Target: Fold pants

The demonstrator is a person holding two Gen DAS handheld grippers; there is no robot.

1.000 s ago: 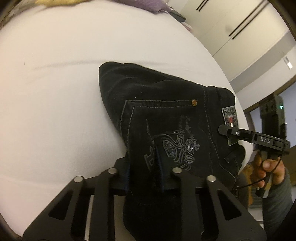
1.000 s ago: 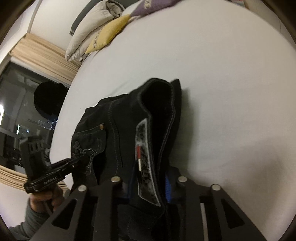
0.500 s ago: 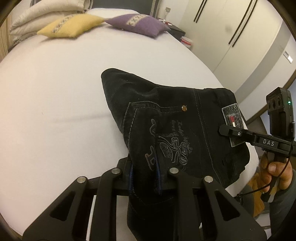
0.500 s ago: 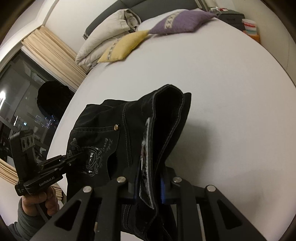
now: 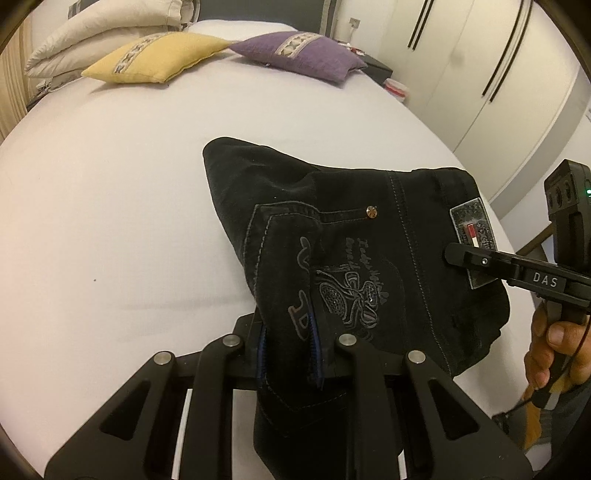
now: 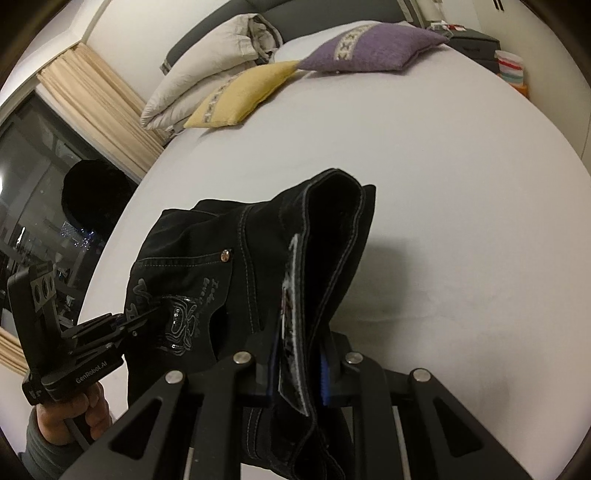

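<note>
Black folded jeans [image 5: 354, 251] with a stitched back pocket, a copper rivet and a silver waistband patch [image 5: 474, 236] are held up over the white bed [image 5: 110, 221]. My left gripper [image 5: 288, 350] is shut on the pocket side of the jeans. My right gripper [image 6: 299, 362] is shut on the waistband at the patch; it also shows in the left wrist view [image 5: 458, 254]. The jeans [image 6: 229, 266] hang between both grippers, their far fold toward the bed. The left gripper shows at the left of the right wrist view [image 6: 147, 317].
A yellow cushion [image 5: 155, 55], a purple cushion [image 5: 295, 51] and white pillows [image 5: 99, 33] lie at the head of the bed. White wardrobe doors [image 5: 480, 74] stand at the right. A dark window with beige curtains [image 6: 92, 110] is on the left.
Both grippers have risen and tilted up with the jeans still held; the cushions and headboard have come into view. The jeans hang higher off the bed.
</note>
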